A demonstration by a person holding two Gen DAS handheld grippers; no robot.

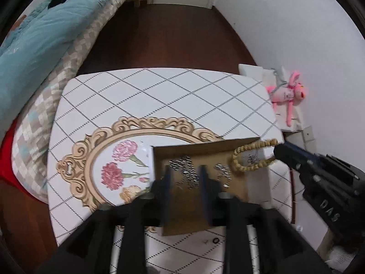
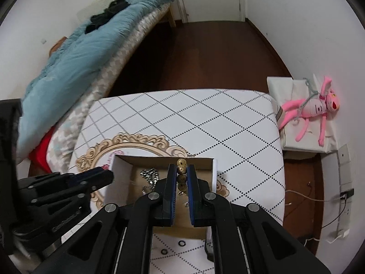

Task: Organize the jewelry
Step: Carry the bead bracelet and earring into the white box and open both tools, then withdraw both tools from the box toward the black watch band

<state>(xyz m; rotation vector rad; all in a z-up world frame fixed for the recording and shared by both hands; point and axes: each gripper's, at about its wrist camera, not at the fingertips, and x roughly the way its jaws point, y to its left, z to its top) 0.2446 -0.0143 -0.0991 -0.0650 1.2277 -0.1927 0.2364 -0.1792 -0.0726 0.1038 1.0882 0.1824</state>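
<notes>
A shallow cardboard box (image 1: 159,157) with white outer walls sits on the table; it also shows in the right wrist view (image 2: 121,166). Silver chain jewelry (image 1: 189,171) lies on its brown floor, also seen in the right wrist view (image 2: 149,175). My right gripper (image 2: 181,169) is shut on a tan beaded bracelet (image 2: 181,166), holding it above the box. In the left wrist view the bracelet (image 1: 251,157) hangs as a loop from the right gripper (image 1: 277,150). My left gripper (image 1: 186,173) hovers open and empty over the box; it appears at the left (image 2: 107,174).
The table (image 1: 159,96) has a white diamond-pattern cover with a gold floral frame print (image 1: 91,155). Small dark rings (image 2: 181,243) lie near the front edge. A bed with a teal blanket (image 1: 41,34) is left. A pink plush toy (image 2: 312,111) lies right.
</notes>
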